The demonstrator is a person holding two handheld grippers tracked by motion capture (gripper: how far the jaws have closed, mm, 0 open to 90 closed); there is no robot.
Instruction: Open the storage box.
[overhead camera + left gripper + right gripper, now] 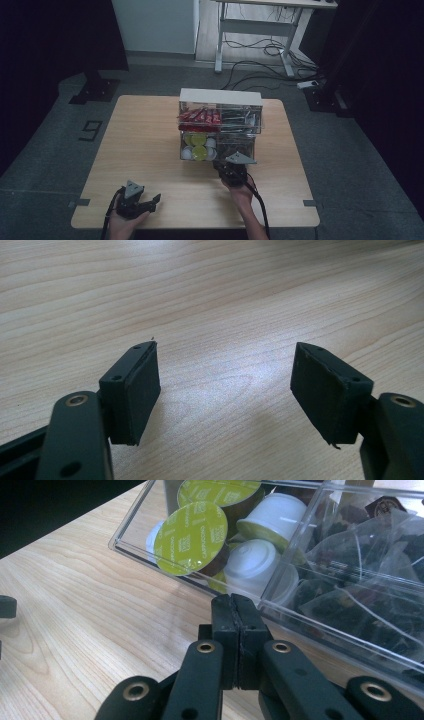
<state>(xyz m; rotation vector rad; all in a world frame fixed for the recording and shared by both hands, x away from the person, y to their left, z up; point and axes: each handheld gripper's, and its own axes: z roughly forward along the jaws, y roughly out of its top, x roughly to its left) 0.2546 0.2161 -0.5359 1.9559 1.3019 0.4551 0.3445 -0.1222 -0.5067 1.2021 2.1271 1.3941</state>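
Observation:
A clear plastic organiser [220, 127] stands mid-table, with red sachets [200, 117] on top left, yellow-green and white coffee capsules [198, 147] below, and dark tea bags at the right. My right gripper [231, 167] sits just in front of the lower drawer; in the right gripper view its pads are pressed together, shut on nothing, right gripper [235, 600] tip close to the clear drawer front [325, 625], with capsules [190, 537] and tea bags [360, 565] behind it. My left gripper [150, 202] rests near the table's front left edge, and the left gripper [225, 385] is open over bare wood.
The wooden table [145, 145] has free surface to the left of the organiser. Beyond it are a white desk frame [260, 30], floor cables [260, 55] and dark stands on the grey floor.

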